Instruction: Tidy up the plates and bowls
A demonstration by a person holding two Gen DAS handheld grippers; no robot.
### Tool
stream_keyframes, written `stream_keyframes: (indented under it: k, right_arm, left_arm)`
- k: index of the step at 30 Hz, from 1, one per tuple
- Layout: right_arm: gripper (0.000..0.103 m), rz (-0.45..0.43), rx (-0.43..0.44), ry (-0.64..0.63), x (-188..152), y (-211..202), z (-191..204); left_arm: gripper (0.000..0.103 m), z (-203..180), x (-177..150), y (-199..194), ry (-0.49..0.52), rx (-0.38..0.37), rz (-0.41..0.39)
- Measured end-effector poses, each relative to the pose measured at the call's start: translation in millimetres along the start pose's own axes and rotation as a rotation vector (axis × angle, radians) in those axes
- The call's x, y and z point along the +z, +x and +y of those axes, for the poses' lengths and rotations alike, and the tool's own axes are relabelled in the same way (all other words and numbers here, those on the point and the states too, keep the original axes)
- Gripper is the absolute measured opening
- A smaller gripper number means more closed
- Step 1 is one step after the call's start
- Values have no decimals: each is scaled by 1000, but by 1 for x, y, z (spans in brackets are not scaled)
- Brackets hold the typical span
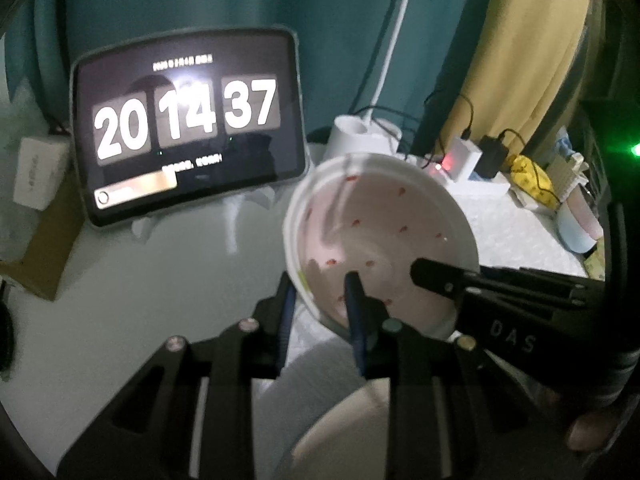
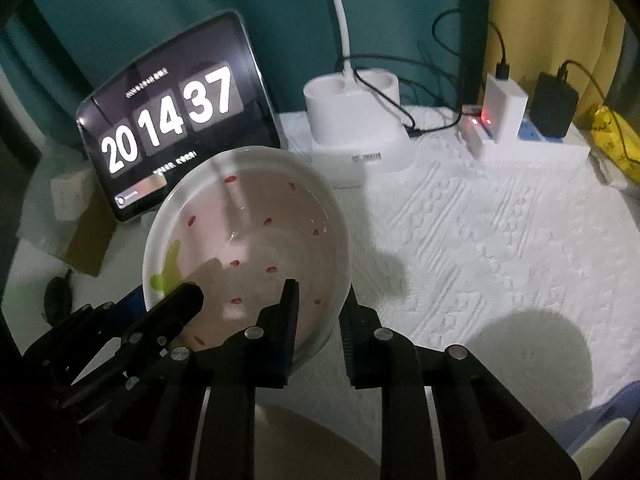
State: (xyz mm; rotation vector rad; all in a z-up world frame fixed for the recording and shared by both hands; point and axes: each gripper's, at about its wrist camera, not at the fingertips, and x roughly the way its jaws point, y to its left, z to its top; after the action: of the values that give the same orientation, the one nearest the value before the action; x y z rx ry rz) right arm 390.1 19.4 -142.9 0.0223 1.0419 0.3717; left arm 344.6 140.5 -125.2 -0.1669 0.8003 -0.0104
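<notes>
Both grippers pinch opposite rims of one bowl (image 2: 248, 248): the left gripper (image 1: 320, 304) clamps its lower-left edge, the right gripper (image 2: 320, 320) its lower-right wall, holding it tilted above the counter (image 2: 480, 240) at frame centre. Glazed rims are likely slippery; uneven pull could twist it free onto the pale plate (image 1: 344, 432) blurred beneath. "DAS" marks the right gripper's finger; the tablet (image 2: 172, 120) at upper left reads 20 14 37, smaller text illegible.

Two close wrist views angled down, sharing bowl (image 1: 380, 236) (image 2: 248, 248), tablet (image 1: 188, 120) (image 2: 176, 120)
</notes>
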Motion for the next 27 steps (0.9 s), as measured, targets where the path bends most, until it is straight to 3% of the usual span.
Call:
stream_keyframes:
  k: [9,27]
  right_arm:
    - [21,-64,0,-18,-7,-40,4]
    - [21,-133,5,-21,-35,-94,0]
  left_arm:
    - [25,-15,-2,-37,24,-2,-66]
    - [26,-43,-20,-83,46,-22,-115]
